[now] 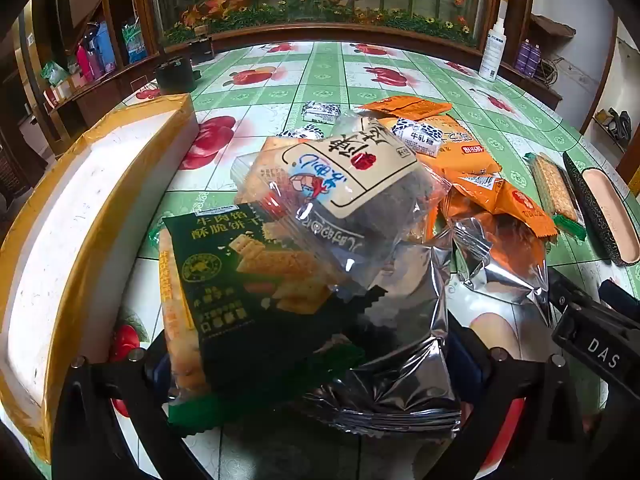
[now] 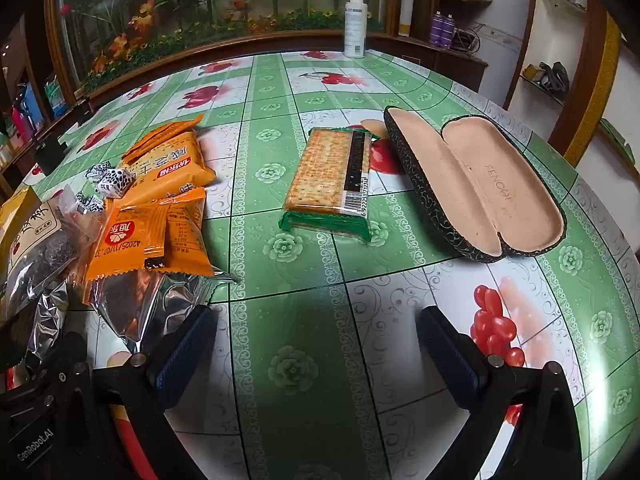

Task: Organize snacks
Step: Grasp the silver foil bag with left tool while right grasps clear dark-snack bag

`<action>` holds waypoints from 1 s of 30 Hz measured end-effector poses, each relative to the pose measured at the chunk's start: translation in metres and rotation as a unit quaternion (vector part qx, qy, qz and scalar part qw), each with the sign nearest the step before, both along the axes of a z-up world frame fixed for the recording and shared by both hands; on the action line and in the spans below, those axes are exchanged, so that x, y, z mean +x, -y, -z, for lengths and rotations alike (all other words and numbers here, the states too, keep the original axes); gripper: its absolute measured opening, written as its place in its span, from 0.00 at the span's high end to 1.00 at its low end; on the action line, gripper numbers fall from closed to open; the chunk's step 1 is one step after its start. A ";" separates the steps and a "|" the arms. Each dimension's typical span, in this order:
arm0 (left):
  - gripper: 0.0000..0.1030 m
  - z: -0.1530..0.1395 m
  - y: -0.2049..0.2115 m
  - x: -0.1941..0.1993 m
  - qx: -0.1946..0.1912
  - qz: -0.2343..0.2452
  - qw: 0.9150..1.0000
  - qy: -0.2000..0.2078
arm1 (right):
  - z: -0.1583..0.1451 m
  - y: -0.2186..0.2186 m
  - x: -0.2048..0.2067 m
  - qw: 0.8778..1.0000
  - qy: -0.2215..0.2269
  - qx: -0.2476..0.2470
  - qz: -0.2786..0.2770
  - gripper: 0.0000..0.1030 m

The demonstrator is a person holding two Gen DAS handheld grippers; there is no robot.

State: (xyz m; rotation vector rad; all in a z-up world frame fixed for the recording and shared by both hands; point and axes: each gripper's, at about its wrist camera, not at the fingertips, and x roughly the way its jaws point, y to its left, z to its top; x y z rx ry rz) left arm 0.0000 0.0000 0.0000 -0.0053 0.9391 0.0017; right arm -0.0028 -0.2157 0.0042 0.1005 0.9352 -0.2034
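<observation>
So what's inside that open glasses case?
Nothing that I can see. The open glasses case shows only its bare peach lining in both halves. The cracker pack lies beside it, not inside.

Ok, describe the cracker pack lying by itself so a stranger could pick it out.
On the green fruit-print tablecloth, look between the heap of orange snack packets and the open glasses case. The cracker pack lies flat there, touching neither. Its clear wrapper shows golden crackers, with green crimped ends and a barcode strip.
</observation>
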 end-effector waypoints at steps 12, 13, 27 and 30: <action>0.00 0.000 0.000 0.000 0.000 0.000 1.000 0.000 | 0.000 0.000 0.000 1.000 0.000 0.001 0.000 0.01; 0.00 0.000 0.000 0.000 0.000 0.000 1.000 0.000 | 0.000 0.000 0.000 1.000 0.000 0.001 0.000 0.01; 0.00 0.000 0.000 -0.004 0.002 0.004 1.000 -0.001 | 0.000 0.000 0.000 1.000 0.000 0.001 0.000 0.01; 0.00 0.000 0.001 -0.016 0.001 0.014 1.000 -0.003 | 0.000 -0.001 0.001 1.000 0.000 0.001 0.000 0.01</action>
